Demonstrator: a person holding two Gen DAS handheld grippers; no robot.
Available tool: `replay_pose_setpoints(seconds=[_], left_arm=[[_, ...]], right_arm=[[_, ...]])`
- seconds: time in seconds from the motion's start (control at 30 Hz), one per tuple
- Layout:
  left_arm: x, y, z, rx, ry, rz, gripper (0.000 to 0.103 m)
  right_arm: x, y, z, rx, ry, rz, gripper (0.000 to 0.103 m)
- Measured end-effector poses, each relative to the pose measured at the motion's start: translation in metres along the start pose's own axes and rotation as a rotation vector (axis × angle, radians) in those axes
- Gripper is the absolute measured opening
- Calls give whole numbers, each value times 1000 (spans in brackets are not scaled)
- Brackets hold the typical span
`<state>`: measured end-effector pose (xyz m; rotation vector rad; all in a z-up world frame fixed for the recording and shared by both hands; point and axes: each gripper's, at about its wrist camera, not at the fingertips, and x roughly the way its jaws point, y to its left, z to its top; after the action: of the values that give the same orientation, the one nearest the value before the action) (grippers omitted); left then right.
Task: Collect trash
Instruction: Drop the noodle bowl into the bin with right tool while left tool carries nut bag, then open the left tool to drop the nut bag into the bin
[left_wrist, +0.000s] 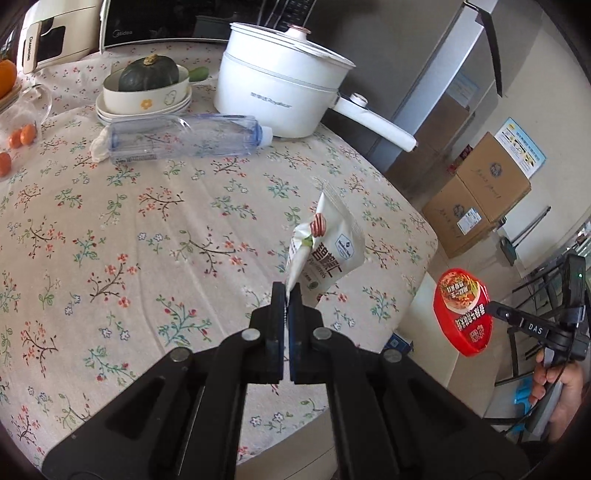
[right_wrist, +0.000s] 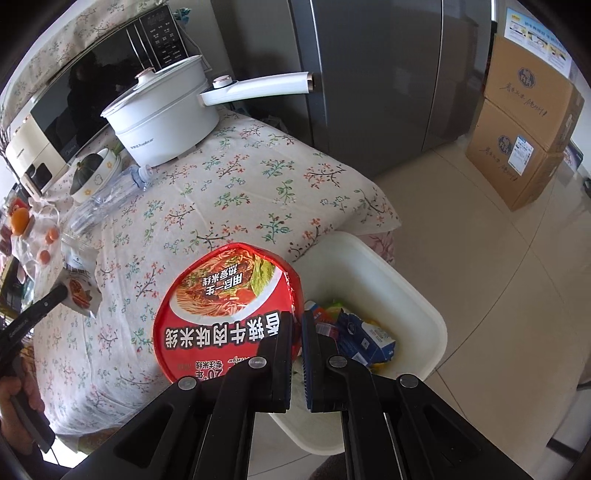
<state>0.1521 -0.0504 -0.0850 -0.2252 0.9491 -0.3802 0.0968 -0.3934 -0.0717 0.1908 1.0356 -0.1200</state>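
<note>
My left gripper (left_wrist: 287, 295) is shut on the corner of a white snack wrapper (left_wrist: 325, 247) and holds it above the floral tablecloth (left_wrist: 147, 229); the wrapper also shows in the right wrist view (right_wrist: 79, 280). My right gripper (right_wrist: 297, 321) is shut on the rim of a red instant-noodle bowl lid (right_wrist: 229, 302), held beside the table's edge above a white trash bin (right_wrist: 402, 280). The bin holds several cartons and wrappers (right_wrist: 362, 336). The red lid also shows in the left wrist view (left_wrist: 463, 310). An empty clear plastic bottle (left_wrist: 184, 138) lies on the table with a crumpled tissue (left_wrist: 100, 144).
A white electric pot (left_wrist: 280, 92) with a long handle, a bowl with a green squash (left_wrist: 147, 79), small oranges (left_wrist: 22, 134) and a microwave (left_wrist: 166, 22) stand at the table's back. A grey fridge (right_wrist: 369, 74) and stacked cardboard boxes (right_wrist: 524, 129) stand beyond on the tiled floor.
</note>
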Motion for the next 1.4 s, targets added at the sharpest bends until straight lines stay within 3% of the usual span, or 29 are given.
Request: replay_pose_setpoints(seconds=[0.27, 0.57, 0.67, 0.73, 0.77, 1.1, 1.23, 1.27, 1.3, 1.33, 1.37, 1.4], left_arm=[[10, -67, -32, 168, 62, -78, 2], [35, -116, -51, 262, 118, -140, 2], [41, -128, -55, 286, 127, -143, 2], [46, -136, -56, 305, 131, -144, 2], [47, -140, -57, 316, 132, -144, 2], [77, -166, -67, 392, 150, -121, 2], [82, -169, -69, 405, 129, -145, 3], [82, -170, -70, 412, 109, -137, 7], [83, -172, -70, 421, 97, -115, 27], [82, -173, -70, 425, 87, -90, 65], [79, -173, -69, 419, 63, -68, 80], [75, -171, -68, 413, 27, -54, 88]], right_arm=[[15, -48, -27, 28, 65, -104, 5], [31, -71, -38, 33, 93, -128, 6], [36, -76, -37, 34, 115, -136, 19], [32, -79, -38, 51, 103, -143, 44], [29, -81, -38, 58, 92, -140, 47], [10, -91, -43, 72, 74, -127, 54], [11, -93, -44, 79, 75, -129, 54], [10, -93, -44, 80, 74, -132, 54], [10, -93, -44, 82, 73, -134, 55], [10, -93, -43, 85, 71, -134, 57], [9, -93, -44, 87, 69, -134, 59], [8, -92, -43, 88, 65, -133, 60]])
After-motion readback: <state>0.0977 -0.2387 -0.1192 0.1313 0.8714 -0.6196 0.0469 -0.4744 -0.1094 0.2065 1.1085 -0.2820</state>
